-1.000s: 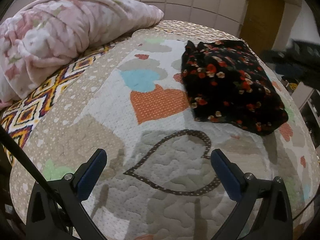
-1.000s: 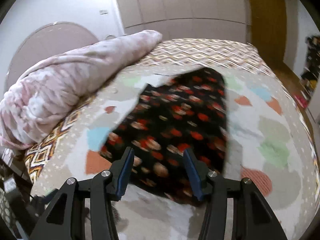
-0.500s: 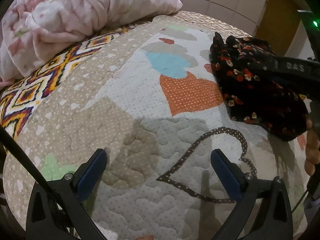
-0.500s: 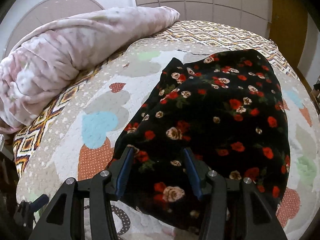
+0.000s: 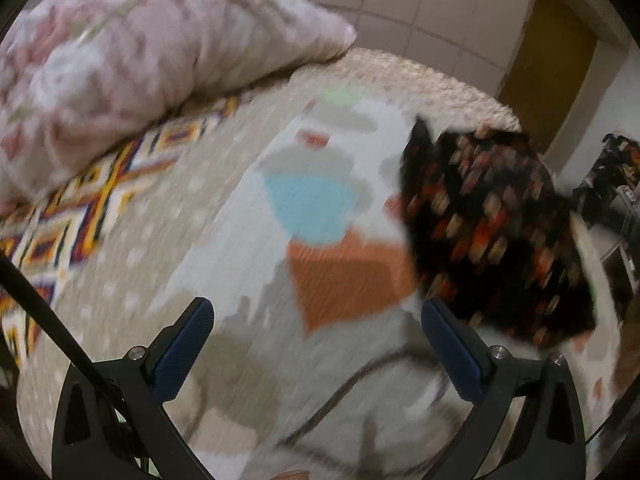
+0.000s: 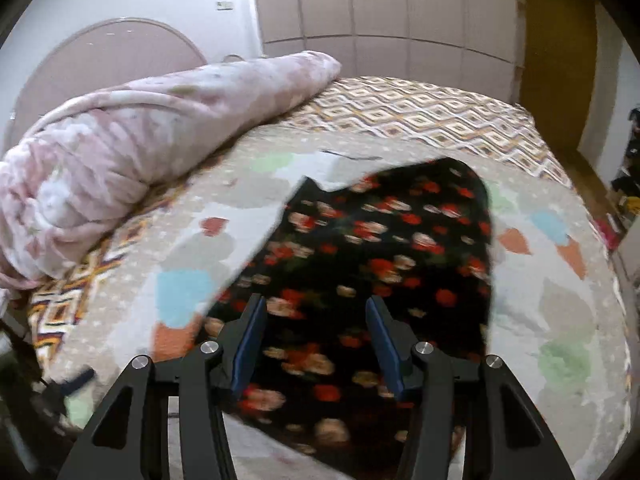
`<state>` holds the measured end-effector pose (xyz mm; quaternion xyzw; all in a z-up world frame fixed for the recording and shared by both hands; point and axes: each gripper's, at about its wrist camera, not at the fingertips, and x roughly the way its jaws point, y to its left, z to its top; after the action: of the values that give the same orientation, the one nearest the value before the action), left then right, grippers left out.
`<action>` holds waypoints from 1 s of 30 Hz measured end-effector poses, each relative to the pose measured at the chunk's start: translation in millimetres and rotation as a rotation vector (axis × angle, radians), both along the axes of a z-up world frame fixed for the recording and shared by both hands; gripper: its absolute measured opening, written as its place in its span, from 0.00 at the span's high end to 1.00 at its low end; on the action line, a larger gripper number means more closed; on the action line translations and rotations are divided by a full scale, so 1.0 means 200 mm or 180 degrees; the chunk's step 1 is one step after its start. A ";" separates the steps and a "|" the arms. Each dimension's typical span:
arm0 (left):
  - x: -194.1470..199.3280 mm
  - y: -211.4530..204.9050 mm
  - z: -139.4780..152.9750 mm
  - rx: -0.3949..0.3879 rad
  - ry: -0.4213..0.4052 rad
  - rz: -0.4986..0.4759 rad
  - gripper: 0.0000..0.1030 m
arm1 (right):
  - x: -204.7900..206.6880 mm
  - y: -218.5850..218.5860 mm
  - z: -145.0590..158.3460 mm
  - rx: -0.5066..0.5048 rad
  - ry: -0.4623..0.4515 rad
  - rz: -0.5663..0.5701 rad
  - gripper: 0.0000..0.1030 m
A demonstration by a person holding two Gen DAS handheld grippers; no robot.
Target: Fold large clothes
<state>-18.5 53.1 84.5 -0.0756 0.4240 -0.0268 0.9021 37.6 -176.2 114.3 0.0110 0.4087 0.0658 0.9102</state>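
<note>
I see the black red-flowered folded garment [image 6: 380, 264] on the heart-patterned quilted bedspread [image 5: 224, 216] (pink rolled duvet [image 6: 132, 140] behind); left gripper [image 5: 318, 344] and right gripper [image 6: 314, 336] both gape, empty.

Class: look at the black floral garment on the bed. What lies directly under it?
The black floral garment lies on the heart-patterned quilt, whose coloured patches show around its edges. Whatever part of the quilt sits beneath the cloth is covered and cannot be seen.
</note>
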 end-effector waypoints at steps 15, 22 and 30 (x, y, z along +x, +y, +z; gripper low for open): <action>0.34 -0.35 -0.06 0.0101 -0.0096 -0.0140 0.00 | 0.50 -0.29 0.08 0.0422 0.0328 -0.0188 0.47; 0.32 -0.32 -0.08 -0.0133 -0.0102 -0.0055 0.00 | 0.76 0.13 -0.06 0.0007 0.0807 0.0075 0.34; 0.28 -0.29 -0.06 -0.0185 -0.0072 -0.0079 0.00 | 0.79 0.37 -0.20 -0.0705 0.1042 0.0232 0.85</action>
<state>38.0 -5.2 72.7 -0.0961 0.4138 -0.0511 0.9038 196.3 -102.1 74.1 -0.0935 0.5561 0.0507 0.8243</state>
